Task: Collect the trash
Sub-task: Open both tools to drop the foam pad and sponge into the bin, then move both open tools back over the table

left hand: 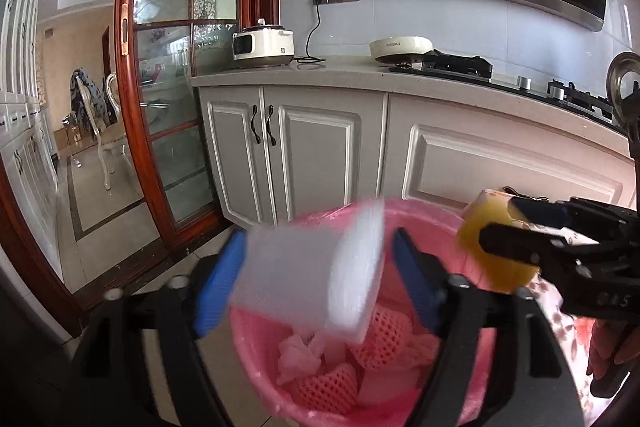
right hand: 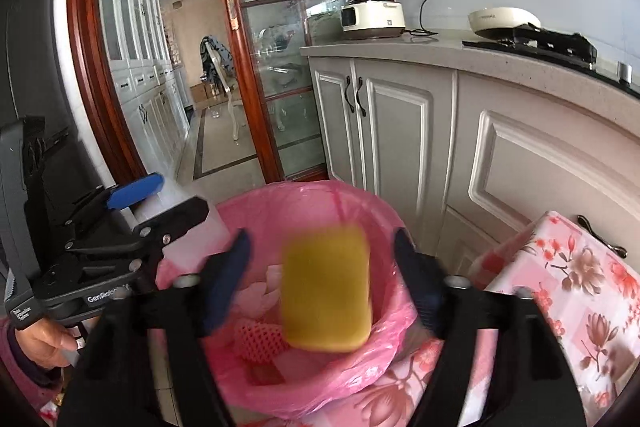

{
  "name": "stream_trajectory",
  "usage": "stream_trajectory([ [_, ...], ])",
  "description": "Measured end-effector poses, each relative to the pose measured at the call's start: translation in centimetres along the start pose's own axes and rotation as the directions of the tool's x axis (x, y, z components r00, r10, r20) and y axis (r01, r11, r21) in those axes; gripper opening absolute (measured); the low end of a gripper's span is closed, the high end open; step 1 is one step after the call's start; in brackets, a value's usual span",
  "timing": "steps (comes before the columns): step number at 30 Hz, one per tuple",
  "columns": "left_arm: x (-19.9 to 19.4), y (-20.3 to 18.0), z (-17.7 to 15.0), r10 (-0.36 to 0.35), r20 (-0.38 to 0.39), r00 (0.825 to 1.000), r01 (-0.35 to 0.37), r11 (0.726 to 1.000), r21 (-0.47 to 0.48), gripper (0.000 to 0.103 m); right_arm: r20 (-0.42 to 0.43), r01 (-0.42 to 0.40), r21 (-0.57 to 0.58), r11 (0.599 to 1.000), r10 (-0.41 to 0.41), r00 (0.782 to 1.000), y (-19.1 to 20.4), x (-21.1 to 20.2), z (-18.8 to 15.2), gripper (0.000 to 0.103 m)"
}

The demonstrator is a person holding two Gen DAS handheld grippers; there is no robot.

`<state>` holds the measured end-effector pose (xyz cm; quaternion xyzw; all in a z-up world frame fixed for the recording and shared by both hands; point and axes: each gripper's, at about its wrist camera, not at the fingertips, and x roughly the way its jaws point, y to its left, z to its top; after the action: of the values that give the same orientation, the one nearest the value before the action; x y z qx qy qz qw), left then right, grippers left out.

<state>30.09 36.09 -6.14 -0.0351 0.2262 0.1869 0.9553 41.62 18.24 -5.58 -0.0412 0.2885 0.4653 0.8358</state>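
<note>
A pink-lined trash bin (left hand: 256,359) stands on the floor below both grippers; it also shows in the right wrist view (right hand: 256,211). It holds pink foam nets and crumpled tissue. My left gripper (left hand: 316,279) is open; a blurred white foam block (left hand: 304,271) is between its blue fingers, loose, above the bin. My right gripper (right hand: 320,287) is open; a blurred yellow sponge (right hand: 326,287) is between its fingers without touching them, over the bin. The sponge also shows in the left wrist view (left hand: 476,251).
Grey kitchen cabinets (left hand: 320,147) stand just behind the bin. A surface with a floral cloth (right hand: 580,287) is at the right. A wood-framed glass sliding door (left hand: 172,67) is at the left. A rice cooker (left hand: 262,45) sits on the counter.
</note>
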Motion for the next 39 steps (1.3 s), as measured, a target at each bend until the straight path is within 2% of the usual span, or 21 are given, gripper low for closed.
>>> stream_trajectory([
  [6, 0.2, 0.9, -0.2, 0.019, 0.000, 1.000, -0.019, 0.998, -0.063, 0.089, 0.028, 0.031, 0.016, 0.999, -0.032, 0.999, -1.4, -2.5, -0.9, 0.073],
  [9, -2.1, 0.3, -0.3, 0.032, 0.030, 0.999, -0.030, 0.997, -0.071, 0.097, 0.043, 0.060, 0.038, 0.997, -0.062, 0.997, -2.1, -5.4, -1.9, 0.073],
  [12, -4.5, -1.3, -0.6, 0.043, 0.050, 0.998, -0.041, 0.998, -0.044, 0.098, 0.057, 0.099, 0.054, 0.994, -0.102, 0.993, -2.3, -9.0, -3.5, 0.073],
  [17, -8.6, -5.6, -1.7, -0.030, 0.057, 0.998, 0.031, 0.999, -0.020, 0.098, 0.059, 0.185, 0.068, 0.980, -0.189, 0.980, -2.6, -14.7, -7.0, 0.074],
  [20, -10.5, -9.5, -3.0, -0.097, 0.038, 0.995, 0.097, 0.995, 0.012, 0.098, 0.047, 0.246, 0.089, 0.965, -0.250, 0.967, -3.6, -18.1, -9.5, 0.075],
  [25, -12.3, -15.9, -5.4, -0.207, -0.011, 0.978, 0.207, 0.978, 0.034, 0.098, 0.030, 0.351, 0.155, 0.923, -0.360, 0.933, -6.7, -24.1, -14.0, 0.075],
  [31, -13.5, -23.7, -8.6, -0.312, -0.077, 0.947, 0.317, 0.946, 0.067, 0.098, 0.009, 0.448, 0.240, 0.861, -0.464, 0.886, -10.7, -29.7, -18.3, 0.075],
  [35, -13.4, -28.4, -10.3, -0.341, -0.114, 0.933, 0.354, 0.927, 0.122, 0.098, -0.008, 0.497, 0.295, 0.816, -0.518, 0.855, -13.8, -32.0, -20.7, 0.075],
  [39, -13.1, -31.2, -11.2, -0.366, -0.136, 0.920, 0.384, 0.912, 0.143, 0.098, -0.031, 0.540, 0.330, 0.774, -0.563, 0.826, -17.5, -32.9, -21.8, 0.075],
])
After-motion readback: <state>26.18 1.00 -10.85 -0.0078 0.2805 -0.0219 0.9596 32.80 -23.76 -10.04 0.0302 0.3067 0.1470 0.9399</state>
